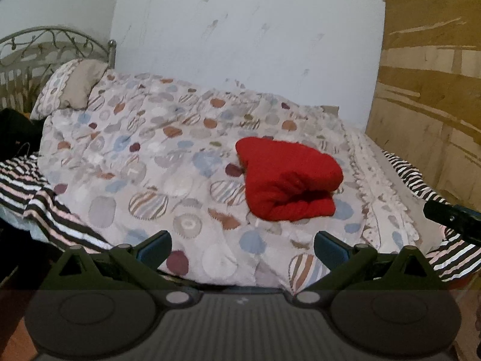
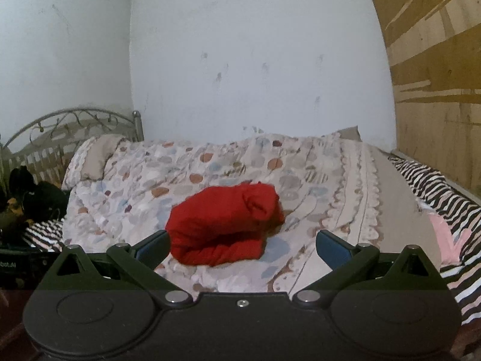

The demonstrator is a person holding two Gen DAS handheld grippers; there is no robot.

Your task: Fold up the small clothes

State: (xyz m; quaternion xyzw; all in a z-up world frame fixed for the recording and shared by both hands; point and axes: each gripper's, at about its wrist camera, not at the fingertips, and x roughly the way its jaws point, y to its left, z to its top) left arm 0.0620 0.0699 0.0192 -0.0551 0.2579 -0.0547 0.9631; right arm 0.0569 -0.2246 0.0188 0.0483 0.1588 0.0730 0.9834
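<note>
As seen from the left wrist camera, the left gripper (image 1: 242, 248) hangs above the near edge of the bed with its jaws spread wide and nothing between them, blue-padded fingers (image 1: 154, 245) pointing toward the wall. The red garment (image 1: 288, 180), already doubled into a thick bundle, lies on the patterned quilt (image 1: 144, 150) ahead of this gripper and somewhat to its right, apart from both fingers; its long axis runs diagonally, from a far-left corner to a rolled near-right end. A dark tool part (image 1: 451, 219) enters at the right edge, probably the other gripper, though too little shows to be sure. A pillow (image 1: 75, 85) leans at the metal headboard (image 1: 54, 45) far to the left, and a striped sheet (image 1: 39, 198) shows under the quilt. From the right wrist camera, the right gripper (image 2: 242, 248) is likewise spread apart and empty. The red garment (image 2: 222, 225) lies directly ahead and slightly left of centre, its near rolled edge just beyond the left finger (image 2: 154, 245), with its long axis crossing the line of approach. The right gripper appears the nearer of the two and better aligned, so a further fold or a lift would most plausibly start from it. No basket, bin or other container is visible in either view; the quilt (image 2: 300, 180) alone carries the garment, with dark clothing (image 2: 33, 198) heaped off its left edge.
</note>
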